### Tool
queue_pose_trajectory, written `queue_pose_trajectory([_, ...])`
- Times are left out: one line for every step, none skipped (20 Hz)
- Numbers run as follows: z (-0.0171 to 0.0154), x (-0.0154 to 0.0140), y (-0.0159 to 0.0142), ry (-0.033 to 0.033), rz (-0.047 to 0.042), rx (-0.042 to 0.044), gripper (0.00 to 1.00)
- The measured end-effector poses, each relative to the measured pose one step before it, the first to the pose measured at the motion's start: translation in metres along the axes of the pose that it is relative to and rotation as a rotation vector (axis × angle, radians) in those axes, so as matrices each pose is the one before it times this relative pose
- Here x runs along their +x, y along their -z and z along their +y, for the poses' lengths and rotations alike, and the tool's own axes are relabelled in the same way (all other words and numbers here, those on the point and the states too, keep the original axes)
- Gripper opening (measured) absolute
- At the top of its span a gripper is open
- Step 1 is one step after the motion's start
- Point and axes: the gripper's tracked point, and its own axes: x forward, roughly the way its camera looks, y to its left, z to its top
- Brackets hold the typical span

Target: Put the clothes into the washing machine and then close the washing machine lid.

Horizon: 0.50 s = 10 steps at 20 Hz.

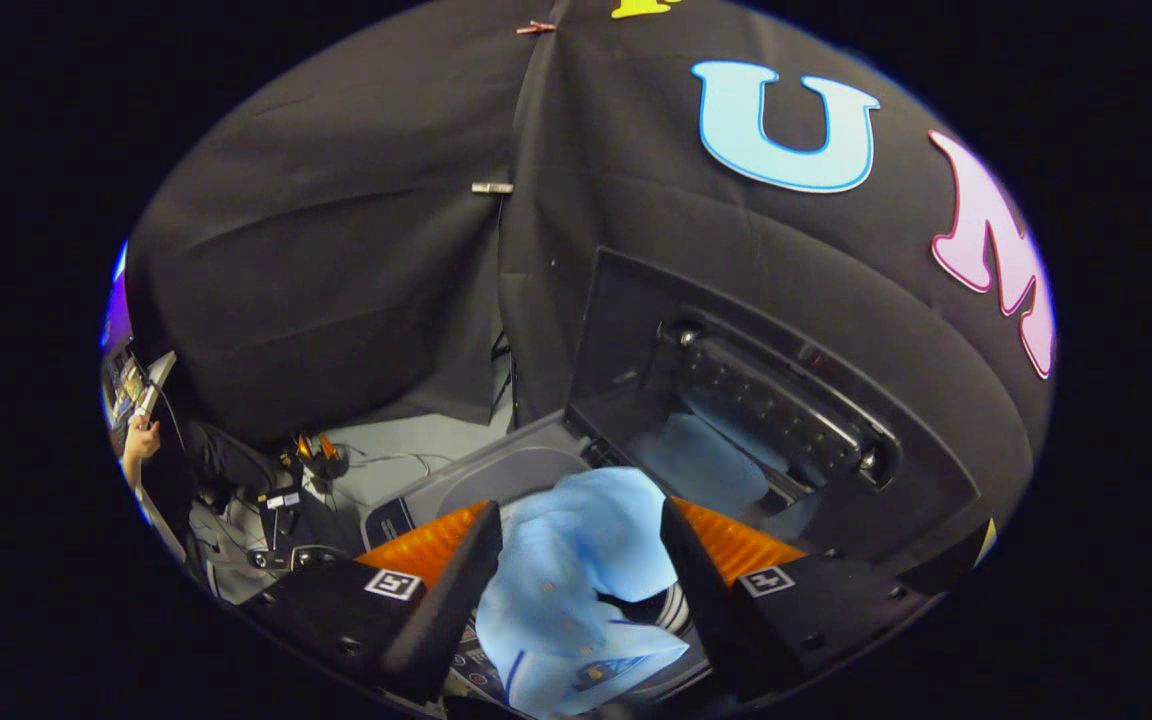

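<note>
Item 1, tongs (581, 560): spread wide, both fingers apart with a clear gap on each side; they press on nothing.

Item 2, light blue shirt (576, 590): lies between and just under the fingers, draped over the front edge of the washing machine opening. Its lower part, with buttons and a dark trimmed edge, hangs over the front control strip; its upper fold reaches toward the drum. Part in, part out, by my judgement.

Item 3, washing machine (496, 475): grey top deck, drum mouth partly hidden by the shirt; a dark slot of the drum shows beside the cloth.

Item 4, lid (736, 400): raised, standing at the far edge of the opening, its glossy inner face mirroring the blue cloth.

Item 5, far left: a person's hand (141, 440) at a stand, cables on the grey floor (406, 445).

Handling note, judged: the shirt is not fully stowed. Best to close the fingers on the overhanging front portion, lift it clear of the rim and release over the drum centre. Cloth left across the edge would likely foul the lid. The lid comes after.
</note>
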Motion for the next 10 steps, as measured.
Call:
queue_pose_trajectory([-0.00113, 0.00208, -0.00005, -0.00010, -0.00862, -0.00069, 0.99])
queue_pose_trajectory([-0.00043, -0.00030, 0.00036, -0.00090, -0.00450, -0.00073, 0.99])
queue_pose_trajectory([0.00119, -0.00109, -0.00140, -0.00231, -0.00536, -0.00161, 0.99])
queue_pose_trajectory([0.00181, -0.00188, -0.00415, -0.00562, -0.01175, -0.00070, 0.99])
queue_pose_trajectory([0.00282, -0.00254, -0.00480, -0.00649, -0.02008, -0.00463, 0.99])
queue_pose_trajectory([0.00242, -0.00400, -0.00750, -0.00246, -0.02927, -0.00907, 0.99])
queue_pose_trajectory([0.00068, -0.00388, -0.00761, 0.00034, -0.03612, -0.01022, 0.99])
queue_pose_trajectory([-0.00019, -0.00368, -0.01109, 0.00444, -0.04014, -0.00813, 0.99])
queue_pose_trajectory([-0.00254, -0.00379, -0.01195, 0.00778, -0.04212, -0.00219, 0.99])
queue_pose_trajectory([-0.00319, -0.00148, -0.01064, 0.00800, -0.04134, 0.00687, 0.99])
